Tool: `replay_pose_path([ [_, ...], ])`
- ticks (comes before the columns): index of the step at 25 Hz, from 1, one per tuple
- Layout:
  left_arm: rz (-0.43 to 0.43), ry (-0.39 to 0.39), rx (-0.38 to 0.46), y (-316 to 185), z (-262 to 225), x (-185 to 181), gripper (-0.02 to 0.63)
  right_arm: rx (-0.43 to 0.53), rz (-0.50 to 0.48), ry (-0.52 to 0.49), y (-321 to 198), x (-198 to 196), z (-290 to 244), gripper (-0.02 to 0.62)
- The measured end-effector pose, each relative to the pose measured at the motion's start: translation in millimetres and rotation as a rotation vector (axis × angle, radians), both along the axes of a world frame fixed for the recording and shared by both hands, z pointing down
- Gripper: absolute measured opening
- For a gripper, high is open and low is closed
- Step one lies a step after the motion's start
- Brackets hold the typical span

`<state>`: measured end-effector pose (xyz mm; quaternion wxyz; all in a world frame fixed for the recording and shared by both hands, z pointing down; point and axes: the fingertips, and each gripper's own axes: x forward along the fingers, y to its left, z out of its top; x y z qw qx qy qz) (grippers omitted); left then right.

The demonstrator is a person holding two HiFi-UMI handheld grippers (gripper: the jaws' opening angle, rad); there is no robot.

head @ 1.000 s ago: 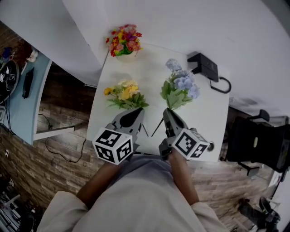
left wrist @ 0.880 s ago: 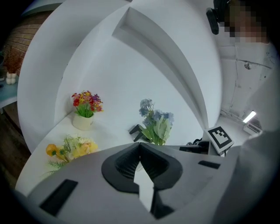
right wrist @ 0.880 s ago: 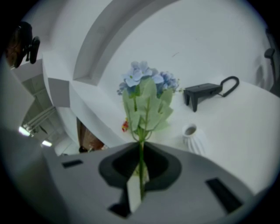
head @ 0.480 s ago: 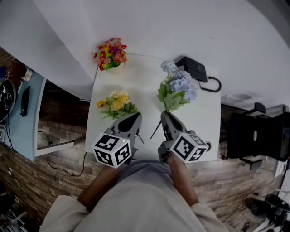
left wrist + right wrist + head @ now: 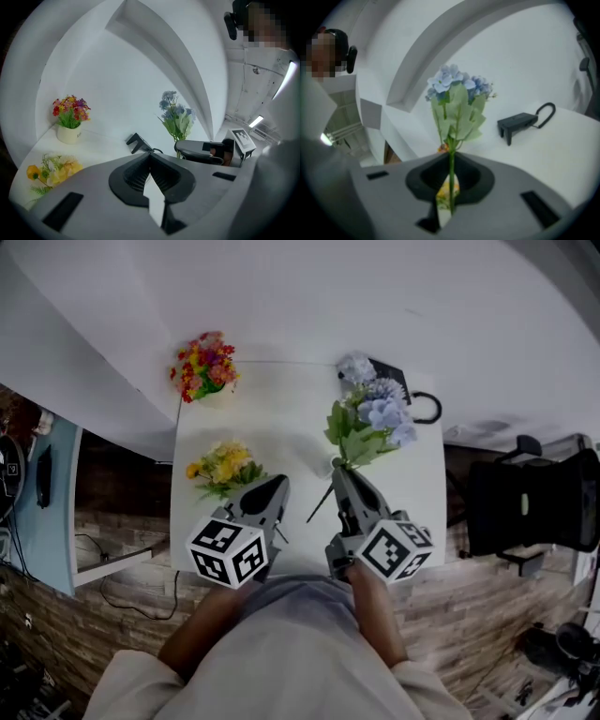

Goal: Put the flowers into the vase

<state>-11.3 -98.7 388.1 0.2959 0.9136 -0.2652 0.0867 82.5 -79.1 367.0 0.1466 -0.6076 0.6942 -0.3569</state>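
My right gripper (image 5: 339, 472) is shut on the green stem of a blue flower bunch (image 5: 373, 418), held upright above the white table (image 5: 281, 427); in the right gripper view the stem (image 5: 451, 171) runs between the jaws below the blooms (image 5: 457, 101). My left gripper (image 5: 274, 489) is shut with nothing in it. A yellow flower bunch (image 5: 220, 465) lies on the table just left of its tip, also low left in the left gripper view (image 5: 51, 171). A small white vase (image 5: 68, 134) with red and yellow flowers (image 5: 203, 365) stands at the table's far left corner.
A black device with a looped cable (image 5: 405, 392) sits at the table's far right, partly behind the blue blooms; it also shows in the right gripper view (image 5: 519, 123). White walls meet behind the table. A black chair (image 5: 530, 502) stands to the right.
The right gripper has lifted the blue bunch, whose blooms now overlap the black device in the head view. The left gripper has drifted a little right of the yellow bunch.
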Motion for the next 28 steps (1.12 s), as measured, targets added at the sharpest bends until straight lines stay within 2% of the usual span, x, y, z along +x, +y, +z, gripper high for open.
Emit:
replay_pose_path([
  [11, 0.051, -0.011, -0.027, -19.0, 2.6, 58.6, 0.025, 0.023, 0.056, -0.014, -18.9, 60.4, -9.7, 0.043],
  [19, 0.052, 0.013, -0.049, -15.1, 1.2, 51.8, 0.025, 0.054, 0.059, 0.009, -20.0, 56.3, -20.2, 0.043],
  [28, 0.039, -0.008, -0.058, -6.4, 12.7, 42.5, 0.025, 0.111, 0.048, 0.012, -24.6, 57.9, -26.7, 0.043],
])
